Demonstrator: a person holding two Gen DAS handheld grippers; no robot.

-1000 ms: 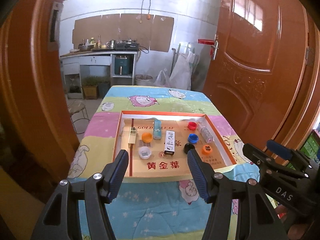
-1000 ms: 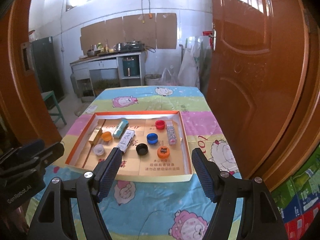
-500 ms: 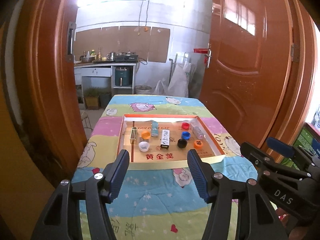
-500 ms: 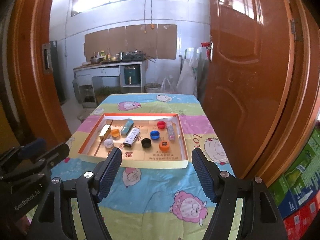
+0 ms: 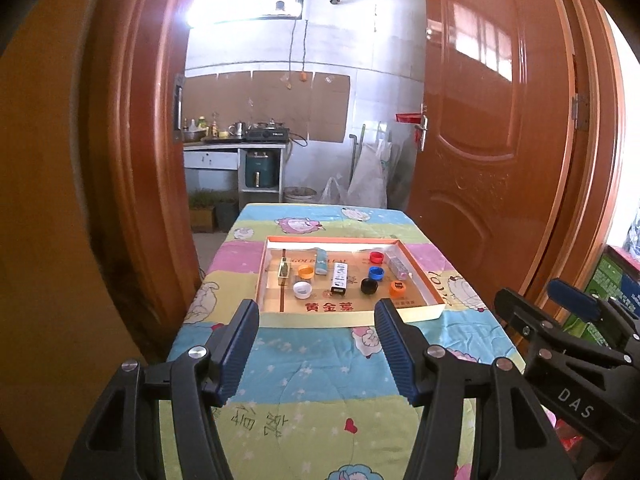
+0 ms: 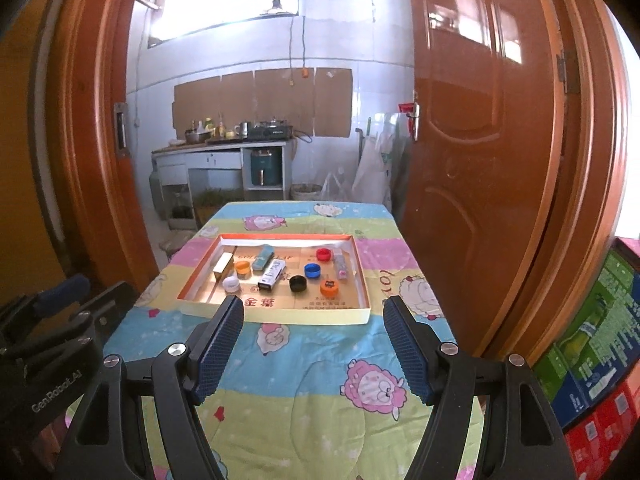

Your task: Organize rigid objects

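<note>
now both grippers sit well back from the tray [image 5: 352, 316], which looks smaller and farther off in each wrist view than it did a second ago; more of the cartoon-print cloth [image 5: 312, 360] lies between the fingers and the box. going left to right in the left wrist view: the left gripper [image 5: 316, 344] has its tongs spread wide with nothing between the blue pads, and the right gripper [image 6: 314, 346] shows beside it at the right edge, also wide and empty.

inside the tray, again left to right, a narrow gold box [image 5: 283, 270] stands by the left wall, then an orange cap [image 5: 306, 271] with a white cap [image 5: 302, 289] in front of it, a teal box [image 5: 321, 266], and a white box [image 5: 340, 278] lying lengthwise near the middle. right of that come a red cap [image 5: 376, 257], a blue cap [image 5: 376, 273] and a black cap [image 5: 369, 286] in a rough column, an orange lid [image 5: 397, 288] with a dark label, and a clear small bottle [image 5: 398, 269] along the right wall. the pieces are loosely grouped, boxes to the left, caps to the right, none touching a gripper.

the retreat with empty, open tongs suggests either that sorting is finished or that the person is stepping away between picks; i cannot tell which. an open wooden door [image 5: 500, 160] stands at the table's right.
</note>
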